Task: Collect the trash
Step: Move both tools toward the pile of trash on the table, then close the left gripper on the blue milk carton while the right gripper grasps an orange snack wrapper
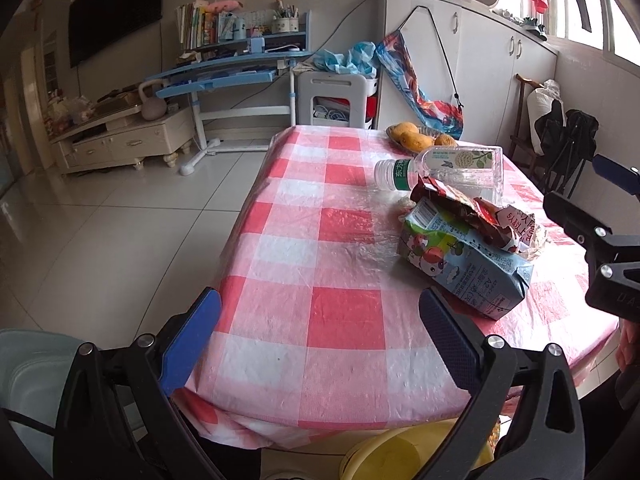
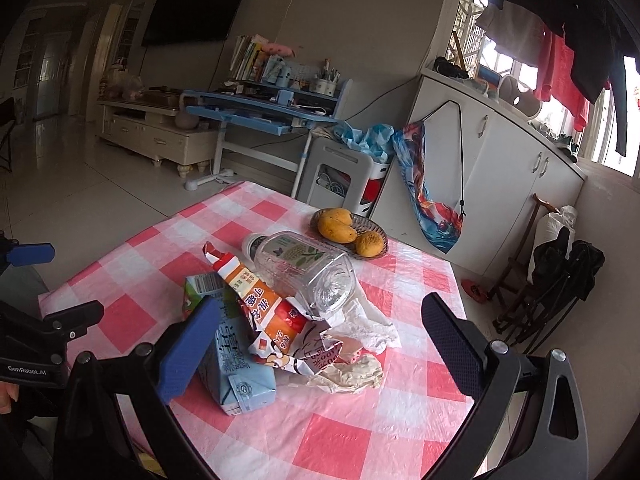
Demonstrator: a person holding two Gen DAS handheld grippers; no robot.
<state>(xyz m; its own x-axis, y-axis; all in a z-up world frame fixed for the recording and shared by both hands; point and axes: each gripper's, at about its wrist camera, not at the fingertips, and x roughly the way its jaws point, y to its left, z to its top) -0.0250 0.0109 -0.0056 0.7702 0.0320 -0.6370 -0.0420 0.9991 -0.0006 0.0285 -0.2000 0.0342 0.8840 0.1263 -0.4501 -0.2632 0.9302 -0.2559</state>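
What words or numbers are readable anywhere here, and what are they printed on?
"GenRobot.AI": on the black left gripper body, seen in the right wrist view.
"A2": on the blue-and-green drink carton.
Chinese print: on the orange-and-red crumpled snack wrapper, too warped to quote.
Label of the clear plastic bottle: too small to read.

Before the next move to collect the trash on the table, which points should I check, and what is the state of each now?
1. Right gripper open: ok.
2. Left gripper open and empty: ok.
3. Trash pile reachable: milk carton, snack wrapper, plastic bottle lie close ahead: ok.
4. Wrapper free to lift: it lies over the carton, its far part under the bottle: not ok.
5. Mangoes apart from the trash, in their basket: ok.
6. Trash bin in view: cannot tell.
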